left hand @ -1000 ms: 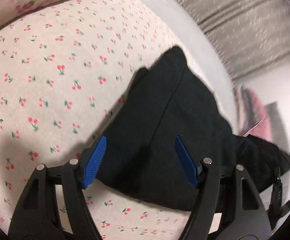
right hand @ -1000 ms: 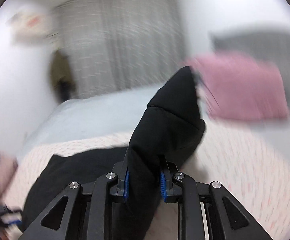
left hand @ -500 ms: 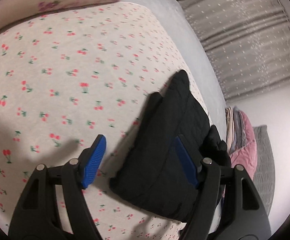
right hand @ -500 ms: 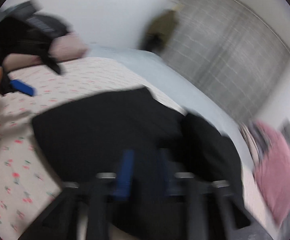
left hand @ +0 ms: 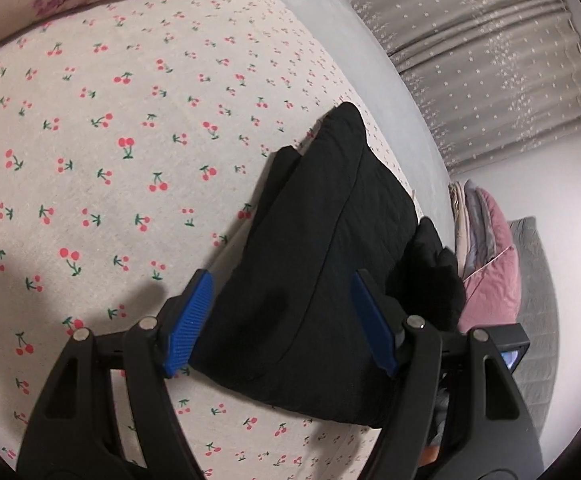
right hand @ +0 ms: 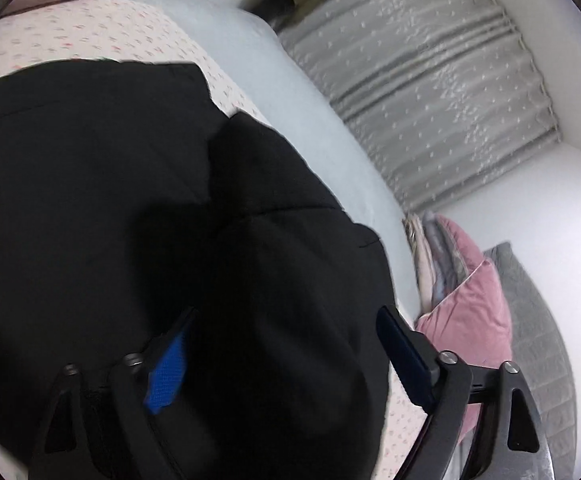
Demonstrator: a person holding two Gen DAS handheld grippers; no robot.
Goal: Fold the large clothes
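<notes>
- Black garment lies folded on the cherry-print bedspread, near the bed's far edge; a bunched black part sits at its right side.
- Our left gripper hovers above it, jaws wide apart, nothing pinched; blue pads are clear of the cloth.
- Our right gripper is low over the bunched part, jaws apart. They have just been closing, cloth lying between them; a grip is not evident.
- Pink cushion and stacked linens beyond the bed, grey curtain behind.
</notes>
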